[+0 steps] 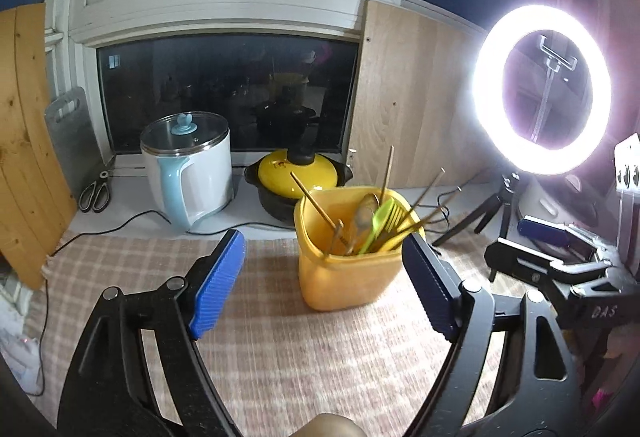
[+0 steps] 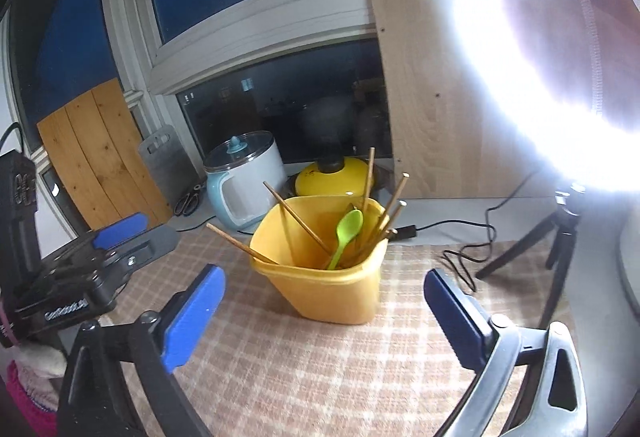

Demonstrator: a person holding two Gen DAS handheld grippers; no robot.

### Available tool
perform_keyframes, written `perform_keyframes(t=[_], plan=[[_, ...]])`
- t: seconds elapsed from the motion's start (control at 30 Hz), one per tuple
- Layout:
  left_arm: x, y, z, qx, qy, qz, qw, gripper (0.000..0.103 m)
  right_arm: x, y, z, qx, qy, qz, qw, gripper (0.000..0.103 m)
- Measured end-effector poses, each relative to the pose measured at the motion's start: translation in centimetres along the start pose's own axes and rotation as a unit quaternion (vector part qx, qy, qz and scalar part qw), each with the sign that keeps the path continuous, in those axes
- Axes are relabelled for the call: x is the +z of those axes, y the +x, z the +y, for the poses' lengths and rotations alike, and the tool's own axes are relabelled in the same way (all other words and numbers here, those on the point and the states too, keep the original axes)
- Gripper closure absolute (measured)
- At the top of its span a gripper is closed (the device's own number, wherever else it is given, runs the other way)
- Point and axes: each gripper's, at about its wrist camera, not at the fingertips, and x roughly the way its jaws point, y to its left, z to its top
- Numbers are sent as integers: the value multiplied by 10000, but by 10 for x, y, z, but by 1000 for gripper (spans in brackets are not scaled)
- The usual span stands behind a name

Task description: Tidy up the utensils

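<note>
Left hand-held gripper [image 1: 324,273]: yours, released, blue pads spread wide with nothing between them, hovering over the checked cloth just in front of the yellow tub.
Scissors [image 1: 95,191]: lying on the white sill at far left, beside the grey cutting board [image 1: 72,141] leaning against the window frame.
Electric pot [image 1: 190,167]: white body, pale blue handle, glass lid on; contents hidden. It stands on the sill left of the clay pot.
Clay pot [image 1: 298,183]: black with a yellow lid on, just behind the tub; you cannot see inside.
Yellow tub [image 1: 346,277]: upright on the cloth-covered tabletop [image 1: 280,357], open-topped, between your two pads in the left wrist view.
Tub contents: a green spoon [image 2: 347,233], bowl up, leaning against the near-right inside wall; several wooden chopsticks [image 2: 298,219] fanned out, two slanting left over the rim, the rest leaning right or standing nearly straight. The left wrist view also shows a green fork [image 1: 394,213] and a pale spoon-shaped piece, too blurred to name surely.
Right hand-held gripper [image 2: 324,301]: yours, released as well, pads wide apart and empty, near the tub but apart from it.
Ring light [image 1: 542,89]: lit, on a small tripod at right, well apart from the tub.
</note>
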Motion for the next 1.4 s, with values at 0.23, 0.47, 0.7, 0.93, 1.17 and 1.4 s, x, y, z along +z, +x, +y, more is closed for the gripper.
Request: perform_keyframes(t=[0.23, 0.47, 0.7, 0.93, 1.17, 1.4], plan=[[-14, -32, -14, 149, -92, -32, 9998, 8, -13, -27, 3, -363, -189, -13, 9992, 0], [-27, -60, -35, 355, 97, -22, 9993, 5, -22, -49, 6, -433, -215, -112, 9988, 0], [-37, -78, -49, 478, 154, -53, 9987, 1, -31, -67, 9, -456, -121, -280, 9985, 0], [-44, -88, -58, 506, 186, 16, 9985, 0, -39, -77, 2, -548, 32, -382, 9978, 0], [-46, -89, -61, 499, 197, 71, 9985, 0, -45, -80, -5, -632, 148, -371, 9972, 0], [-46, -93, -58, 519, 170, 49, 9985, 0, -47, -79, -6, -686, 169, -355, 9969, 0]])
